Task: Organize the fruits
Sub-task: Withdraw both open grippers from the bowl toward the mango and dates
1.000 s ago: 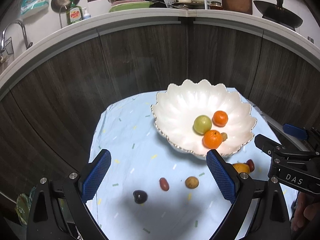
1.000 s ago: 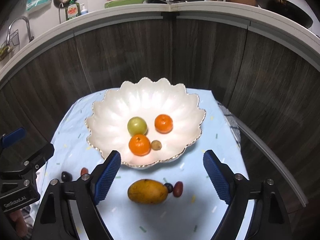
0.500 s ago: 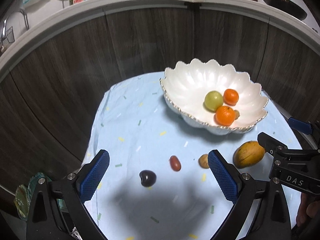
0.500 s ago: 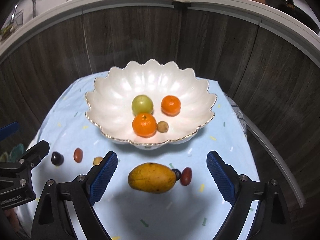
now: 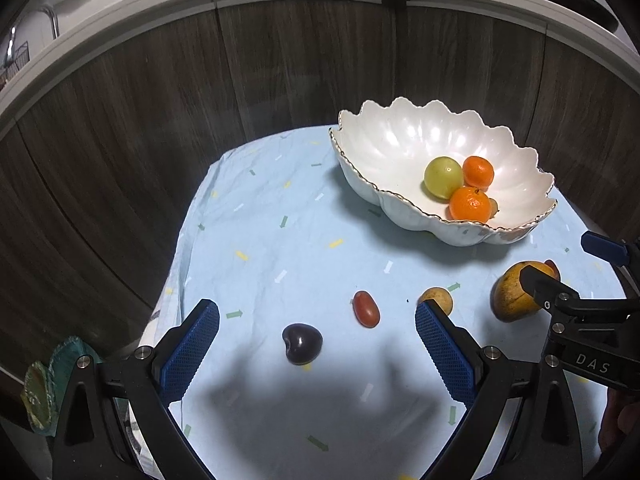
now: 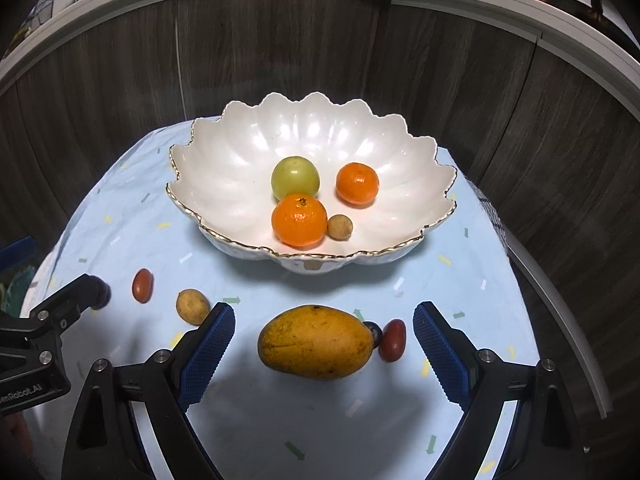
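White scalloped bowl (image 6: 408, 196) on tabletop (image 6: 472, 280) holds 4 fruits: 2 tangerines (image 6: 299, 221), 1 green fruit (image 6: 295, 178), 1 longan (image 6: 340, 227). Loose on tabletop: 1 mango (image 6: 316, 342), 2 red dates (image 6: 142, 285), 1 dark plum (image 5: 302, 343). Left gripper (image 5: 316, 350) and right gripper (image 6: 322, 352) both released, empty.

Left gripper (image 5: 316, 344): jaws spread wide, nothing between them but the dark plum (image 5: 302, 343) on the cloth (image 5: 272, 248). A red date (image 5: 366, 308) lies just beyond the plum; a small tan fruit (image 5: 437, 300) sits just beside the right finger (image 5: 444, 354). Open cloth extends left and ahead to the bowl (image 5: 408, 216).

Right gripper (image 6: 324, 344): jaws spread wide around the mango (image 6: 316, 342), with a gap on each side. A second date (image 6: 393, 340) and a small dark fruit (image 6: 374, 332) crowd the mango's right end. The bowl rim stands close behind. The left gripper body blocks the left edge.
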Demonstrator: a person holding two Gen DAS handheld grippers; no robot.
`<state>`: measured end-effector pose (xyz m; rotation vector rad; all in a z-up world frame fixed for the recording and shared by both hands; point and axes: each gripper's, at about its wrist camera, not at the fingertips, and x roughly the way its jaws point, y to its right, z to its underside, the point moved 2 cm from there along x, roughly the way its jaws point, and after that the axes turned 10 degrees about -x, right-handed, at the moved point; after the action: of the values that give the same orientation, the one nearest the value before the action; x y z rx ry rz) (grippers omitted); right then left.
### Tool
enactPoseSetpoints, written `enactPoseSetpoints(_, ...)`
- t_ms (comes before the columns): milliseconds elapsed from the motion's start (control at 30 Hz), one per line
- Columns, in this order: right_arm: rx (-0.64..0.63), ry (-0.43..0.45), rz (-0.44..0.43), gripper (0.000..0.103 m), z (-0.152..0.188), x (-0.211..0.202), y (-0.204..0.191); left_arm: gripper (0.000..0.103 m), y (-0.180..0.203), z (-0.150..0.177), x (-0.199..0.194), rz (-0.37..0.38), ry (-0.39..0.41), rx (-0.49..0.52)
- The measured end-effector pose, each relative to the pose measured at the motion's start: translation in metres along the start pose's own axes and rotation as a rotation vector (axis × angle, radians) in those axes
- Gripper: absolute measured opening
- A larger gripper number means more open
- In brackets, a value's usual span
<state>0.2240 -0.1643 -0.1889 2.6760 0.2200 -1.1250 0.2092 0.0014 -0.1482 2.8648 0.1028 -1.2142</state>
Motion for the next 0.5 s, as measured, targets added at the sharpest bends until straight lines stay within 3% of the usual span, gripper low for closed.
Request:
enactPoseSetpoints(167, 0.004, 0.027, -0.004, 0.091, 0.006, 0.002, -0.002, 0.097, 0.003, 0.004, 0.002, 0.003, 0.027, 0.013)
enactPoseSetpoints(500, -0.022, 0.047, 0.006, 0.092, 0.017, 0.012, -0.007, 0.085, 0.012, 0.013, 0.023, 0.030, 0.010, 0.015)
